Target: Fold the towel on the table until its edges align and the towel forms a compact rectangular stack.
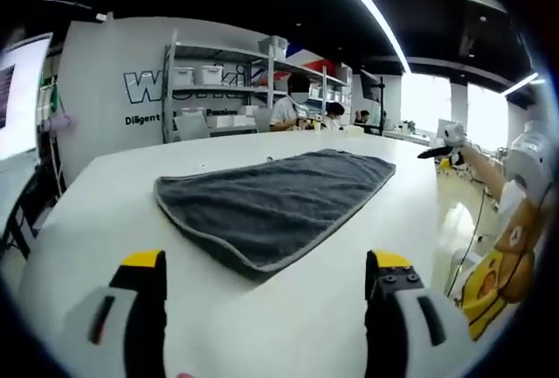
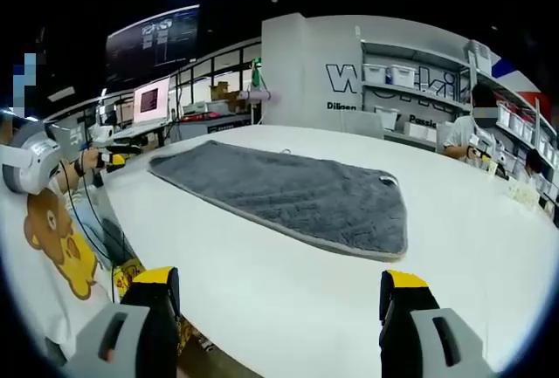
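A dark grey towel [image 1: 271,199] with a lighter hem lies spread flat on the white table [image 1: 105,186]. In the left gripper view my left gripper [image 1: 266,264] hovers just short of the towel's near corner, its yellow-tipped jaws wide apart and holding nothing. Far to the right, my right gripper [image 1: 441,147] is held out over the table's edge. In the right gripper view the towel [image 2: 297,190] stretches away to the left. My right gripper [image 2: 279,286] is open above bare table [image 2: 262,291], short of the towel's hem. The left gripper [image 2: 109,147] appears at the far left.
The person's bear-print shirt [image 2: 57,230] is close at the left, beside the table's rounded edge [image 2: 131,230]. Behind the table stand shelves with white bins [image 1: 205,77], a wall with lettering, a monitor [image 2: 150,99] and seated people [image 1: 288,107].
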`<state>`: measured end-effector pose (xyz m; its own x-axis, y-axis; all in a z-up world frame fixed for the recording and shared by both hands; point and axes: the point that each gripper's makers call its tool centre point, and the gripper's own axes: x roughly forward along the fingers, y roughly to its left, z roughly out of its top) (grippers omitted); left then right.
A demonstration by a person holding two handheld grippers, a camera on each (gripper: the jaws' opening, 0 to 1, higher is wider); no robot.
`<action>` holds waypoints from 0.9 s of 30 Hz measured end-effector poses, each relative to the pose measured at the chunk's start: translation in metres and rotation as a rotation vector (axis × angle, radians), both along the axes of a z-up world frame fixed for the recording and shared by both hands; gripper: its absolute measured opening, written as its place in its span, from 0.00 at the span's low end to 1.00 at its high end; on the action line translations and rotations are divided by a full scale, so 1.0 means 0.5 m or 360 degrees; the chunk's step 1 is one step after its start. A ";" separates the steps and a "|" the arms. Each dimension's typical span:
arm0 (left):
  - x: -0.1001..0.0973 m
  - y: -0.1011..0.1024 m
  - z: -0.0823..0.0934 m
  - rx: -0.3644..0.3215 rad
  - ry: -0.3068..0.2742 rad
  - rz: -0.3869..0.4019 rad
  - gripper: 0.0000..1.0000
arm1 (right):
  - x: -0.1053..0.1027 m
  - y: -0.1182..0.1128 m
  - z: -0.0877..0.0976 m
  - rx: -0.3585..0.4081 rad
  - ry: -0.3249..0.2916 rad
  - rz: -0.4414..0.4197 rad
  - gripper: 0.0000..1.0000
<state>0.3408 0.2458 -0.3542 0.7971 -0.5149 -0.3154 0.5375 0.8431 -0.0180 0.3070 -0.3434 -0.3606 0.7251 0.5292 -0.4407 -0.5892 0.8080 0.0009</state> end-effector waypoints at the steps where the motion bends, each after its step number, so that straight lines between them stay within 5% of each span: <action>1: -0.004 0.001 -0.002 0.0003 0.0002 0.0003 0.99 | -0.001 -0.002 0.000 0.0003 0.0001 -0.0003 1.00; 18: -0.015 0.028 -0.014 0.0157 -0.0019 -0.0015 0.99 | -0.003 -0.040 -0.023 -0.0110 0.0000 0.0027 0.98; 27: 0.011 0.041 -0.031 0.0309 -0.0077 -0.0185 0.95 | 0.002 -0.051 -0.030 -0.0161 -0.0026 0.0109 0.98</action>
